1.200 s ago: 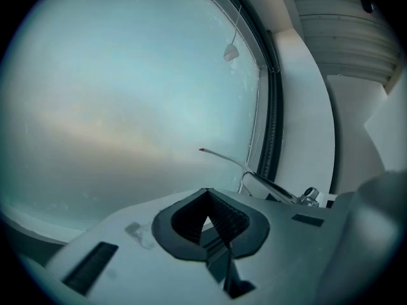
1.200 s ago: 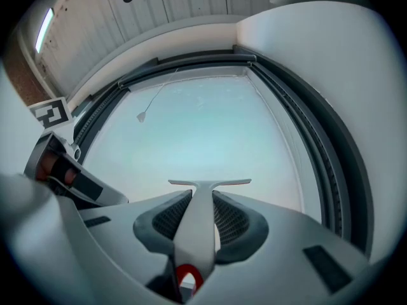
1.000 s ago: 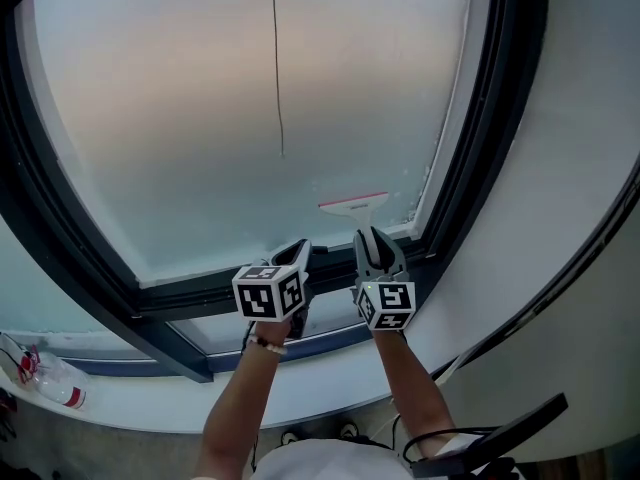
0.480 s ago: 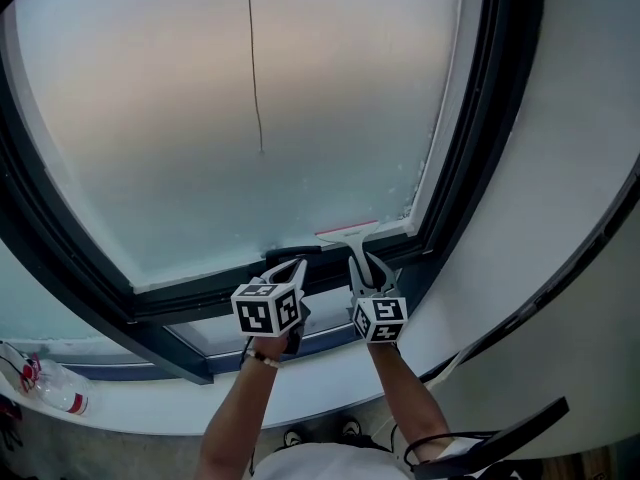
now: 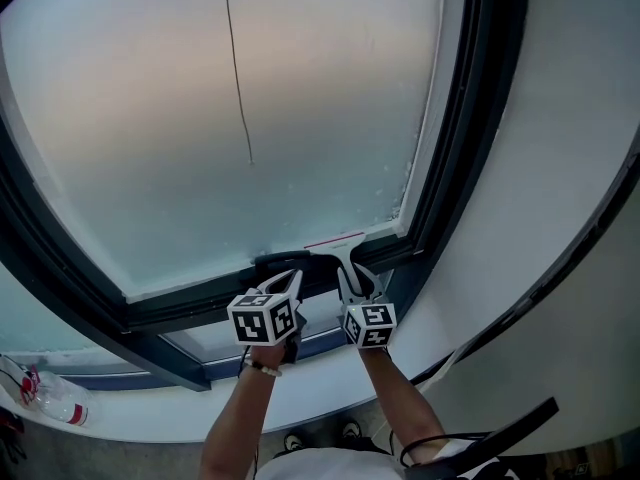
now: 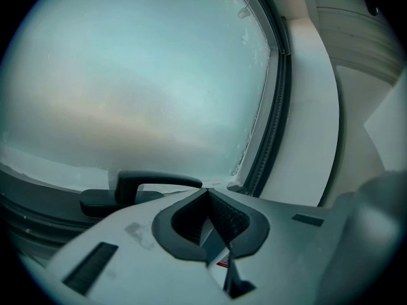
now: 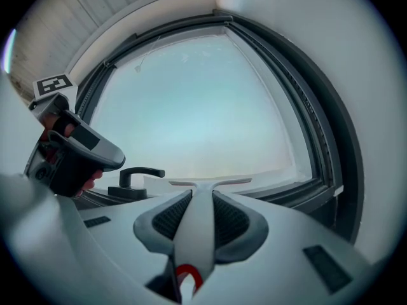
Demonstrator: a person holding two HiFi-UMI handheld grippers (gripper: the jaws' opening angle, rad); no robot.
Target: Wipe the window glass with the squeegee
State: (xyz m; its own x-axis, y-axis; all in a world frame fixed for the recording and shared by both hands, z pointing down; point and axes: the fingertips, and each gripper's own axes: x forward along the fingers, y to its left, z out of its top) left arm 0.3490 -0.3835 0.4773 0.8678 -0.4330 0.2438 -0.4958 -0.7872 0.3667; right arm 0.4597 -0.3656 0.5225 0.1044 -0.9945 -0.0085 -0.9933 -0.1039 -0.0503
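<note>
The squeegee (image 5: 337, 242) is white with a thin red-edged blade. It lies against the bottom right corner of the frosted window glass (image 5: 250, 98), blade level just above the dark frame. My right gripper (image 5: 351, 280) is shut on its handle; in the right gripper view the white handle (image 7: 196, 230) runs between the pads up to the blade (image 7: 210, 183). My left gripper (image 5: 291, 280) hovers beside it to the left, shut with nothing held, jaw tips meeting (image 6: 205, 193) just below the black window handle (image 6: 146, 184).
The black window handle (image 5: 280, 262) sits on the lower frame between the two grippers. A thick dark frame (image 5: 462, 168) and a white wall (image 5: 570, 168) bound the glass on the right. A thin cord (image 5: 237, 78) hangs down the pane. A plastic bottle (image 5: 40, 393) lies on the sill at far left.
The right gripper has drawn the squeegee down the glass from a little above the frame to the bottom edge. Both grippers sit lower, the left staying alongside.
</note>
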